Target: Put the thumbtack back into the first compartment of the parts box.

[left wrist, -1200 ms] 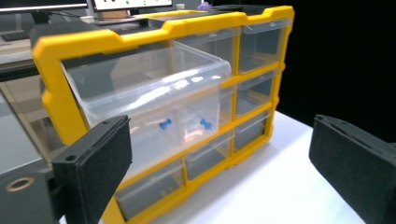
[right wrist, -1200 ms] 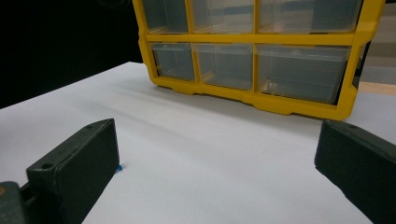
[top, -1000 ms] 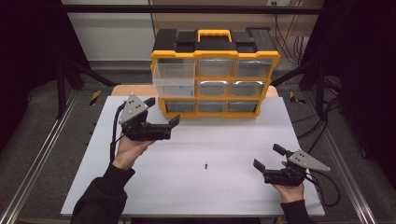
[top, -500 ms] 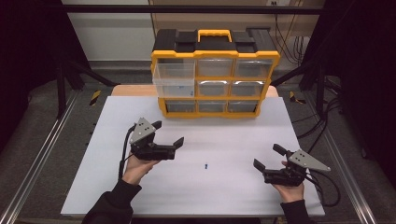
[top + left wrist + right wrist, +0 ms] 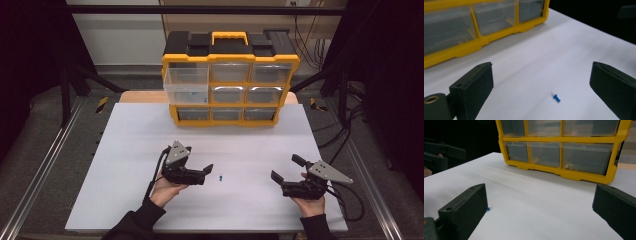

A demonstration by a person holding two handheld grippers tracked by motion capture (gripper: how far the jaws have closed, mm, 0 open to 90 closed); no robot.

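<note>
Blue and tiny, the pin (image 5: 220, 177) lies flat on the white desk (image 5: 125, 150), nearer its front edge than its back, just ahead of the left hand-held gripper (image 5: 205, 172), whose jaws stand wide. To take it cleanly I'd lower the jaws until they straddle it, then close slowly, since so small a thing could skid. The right hand-held gripper (image 5: 285, 170) waits near the front right corner, also wide. Beyond, at the back edge, stands the yellow drawer organiser (image 5: 230, 80).

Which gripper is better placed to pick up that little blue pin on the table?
Left. The left gripper is open and close beside the blue pin, which lies between its jaws' line; the right gripper is farther off.
</note>
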